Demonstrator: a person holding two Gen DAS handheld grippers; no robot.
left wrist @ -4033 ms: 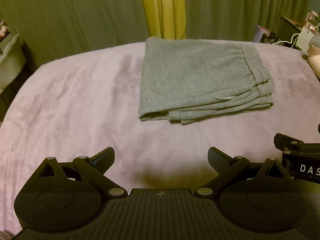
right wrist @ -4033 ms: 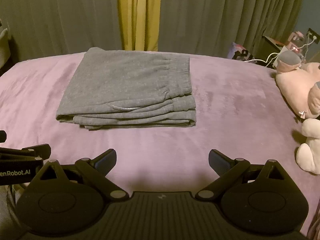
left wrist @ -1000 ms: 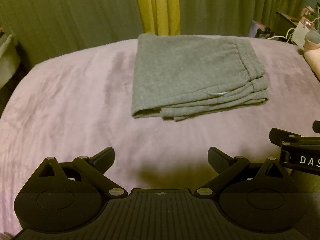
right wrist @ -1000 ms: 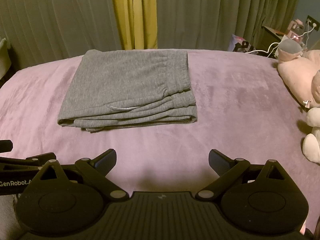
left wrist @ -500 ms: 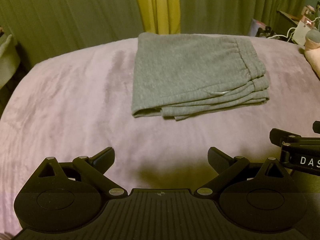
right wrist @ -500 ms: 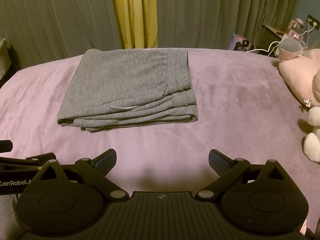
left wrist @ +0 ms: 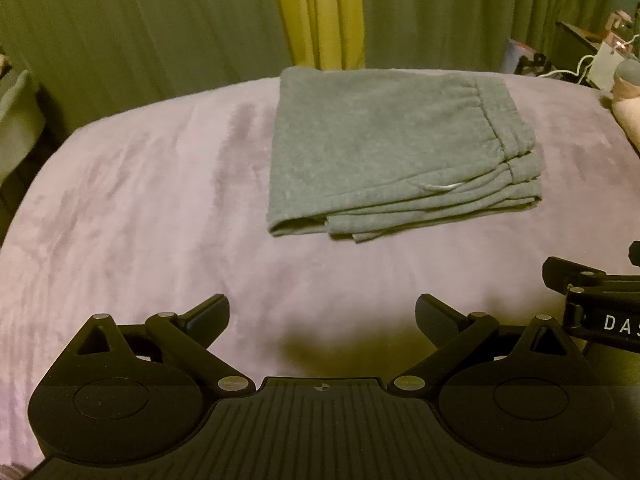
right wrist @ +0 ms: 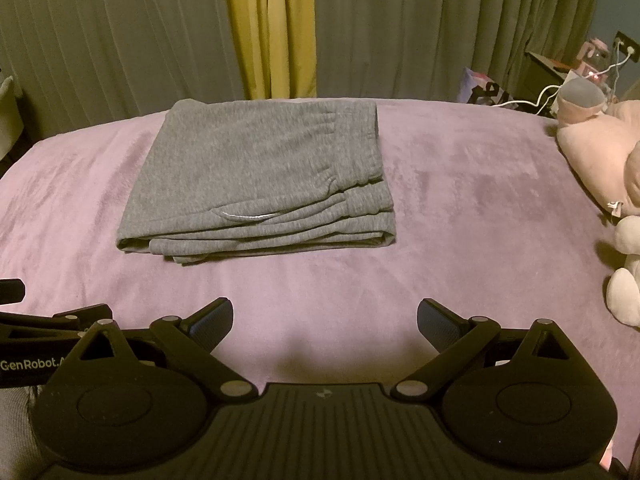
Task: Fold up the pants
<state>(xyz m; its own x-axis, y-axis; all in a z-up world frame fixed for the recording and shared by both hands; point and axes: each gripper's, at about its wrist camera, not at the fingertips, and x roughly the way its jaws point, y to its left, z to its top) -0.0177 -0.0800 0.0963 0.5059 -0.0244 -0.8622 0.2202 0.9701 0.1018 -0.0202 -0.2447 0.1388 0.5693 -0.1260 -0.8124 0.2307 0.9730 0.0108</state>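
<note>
Your grey pants (right wrist: 260, 176) lie folded into a flat, layered rectangle on the far middle of the purple blanket (right wrist: 460, 208), with the stacked fold edges facing you and the gathered waistband along the right side. A pale drawcord (right wrist: 246, 216) peeks out of the near layers. Your left gripper (left wrist: 322, 320) hovers over bare blanket on the near side, its fingers spread wide with nothing between them, well apart from the pants. Your right gripper (right wrist: 325, 320) sits just beside it to the right, likewise spread and empty, and the pants are far and slightly left of it. Pink and white plush toys (right wrist: 600, 148) rest at the right edge of the blanket. Beyond the bed hang green curtains (right wrist: 420, 24) with a yellow panel (right wrist: 272, 28) in the middle; the dim clutter at the far right looks like a small table with cables, though it is too murky to be sure.
</note>
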